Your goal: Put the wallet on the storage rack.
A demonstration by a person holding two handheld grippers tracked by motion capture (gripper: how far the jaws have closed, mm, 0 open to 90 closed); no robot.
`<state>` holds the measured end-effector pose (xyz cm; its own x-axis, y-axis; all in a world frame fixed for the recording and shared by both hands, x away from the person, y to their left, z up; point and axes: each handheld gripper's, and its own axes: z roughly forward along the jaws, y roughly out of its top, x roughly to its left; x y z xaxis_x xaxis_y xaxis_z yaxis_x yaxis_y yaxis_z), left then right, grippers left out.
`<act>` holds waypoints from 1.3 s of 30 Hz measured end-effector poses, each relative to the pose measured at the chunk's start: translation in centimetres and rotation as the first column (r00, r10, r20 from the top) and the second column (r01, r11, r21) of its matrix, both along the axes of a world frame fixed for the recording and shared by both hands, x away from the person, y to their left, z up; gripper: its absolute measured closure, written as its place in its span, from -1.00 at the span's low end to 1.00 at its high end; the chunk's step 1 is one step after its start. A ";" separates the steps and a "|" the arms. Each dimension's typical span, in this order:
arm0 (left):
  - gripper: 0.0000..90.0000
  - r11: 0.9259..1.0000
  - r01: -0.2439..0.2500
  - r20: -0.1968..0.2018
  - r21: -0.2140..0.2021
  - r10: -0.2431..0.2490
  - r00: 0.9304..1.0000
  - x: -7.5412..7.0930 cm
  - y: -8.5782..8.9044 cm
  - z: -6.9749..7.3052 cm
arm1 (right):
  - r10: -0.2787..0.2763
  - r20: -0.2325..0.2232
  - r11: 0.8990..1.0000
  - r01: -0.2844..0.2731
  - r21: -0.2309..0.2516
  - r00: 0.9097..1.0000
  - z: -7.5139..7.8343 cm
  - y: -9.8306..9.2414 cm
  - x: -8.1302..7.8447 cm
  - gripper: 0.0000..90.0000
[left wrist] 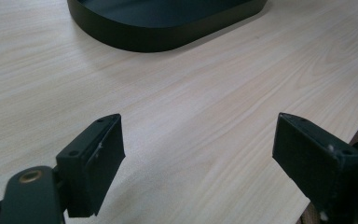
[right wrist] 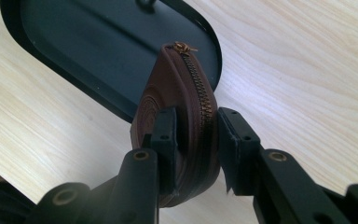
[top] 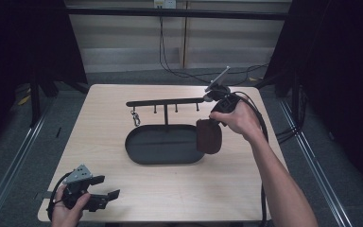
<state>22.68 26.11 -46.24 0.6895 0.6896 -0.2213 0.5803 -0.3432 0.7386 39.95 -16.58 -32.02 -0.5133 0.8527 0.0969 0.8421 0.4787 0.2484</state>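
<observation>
Looking down from the high view, the pale wooden desk [top: 123, 198] carries a black oval metal tray [top: 163, 144] near its centre, from which a thin post rises to a black horizontal hook bar [top: 163, 101]; a small silver clasp [top: 135, 118] hangs near the bar's left end. The right tongs [top: 213, 113], held in the person's right hand [top: 236, 120], grip a brown leather zip pouch [top: 208, 136] over the tray's right end. The left tongs [top: 108, 188], in the left hand [top: 68, 208], sit by the desk's near left corner, jaws apart.

Left gripper view: the two black jaws stand wide apart with nothing between them, low over bare wood beside the desk's edge; the tray wall [left wrist: 168, 35] lies ahead.

Right gripper view: the jaws are clamped on the pouch [right wrist: 168, 100], one on each face, zip [right wrist: 198, 86] turned upward, the pouch hanging above the tray's rim [right wrist: 98, 100].
</observation>
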 end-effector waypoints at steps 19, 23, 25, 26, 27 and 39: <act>-0.63 1.000 0.018 0.028 0.002 -0.018 0.999 -0.2 0.1 0.4 | -0.029 0.021 0.994 0.026 0.108 0.999 -1.0 0.4 1.5 0.56; -0.63 1.000 0.007 0.029 -0.008 -0.007 1.000 -0.2 0.2 0.4 | -0.043 0.023 0.986 0.039 0.164 0.999 -1.3 -0.1 1.6 0.56; -0.63 1.000 0.012 0.021 -0.007 -0.011 1.000 -0.1 0.2 0.3 | -0.057 0.031 0.980 0.050 0.191 0.998 -1.6 -0.4 1.6 0.56; -0.63 1.000 0.007 0.024 -0.006 -0.007 1.000 -0.1 0.2 0.3 | -0.058 0.028 0.978 0.051 0.204 0.998 -1.7 -0.5 1.6 0.56; -0.63 1.000 0.004 0.028 -0.003 -0.004 1.000 -0.1 0.2 0.3 | -0.063 0.028 0.974 0.055 0.221 0.998 -1.8 -0.6 1.6 0.57; -0.63 1.000 0.010 0.027 0.003 -0.010 1.000 -0.1 0.2 0.3 | -0.081 0.028 0.937 0.066 0.342 0.996 -5.1 -1.1 2.0 0.57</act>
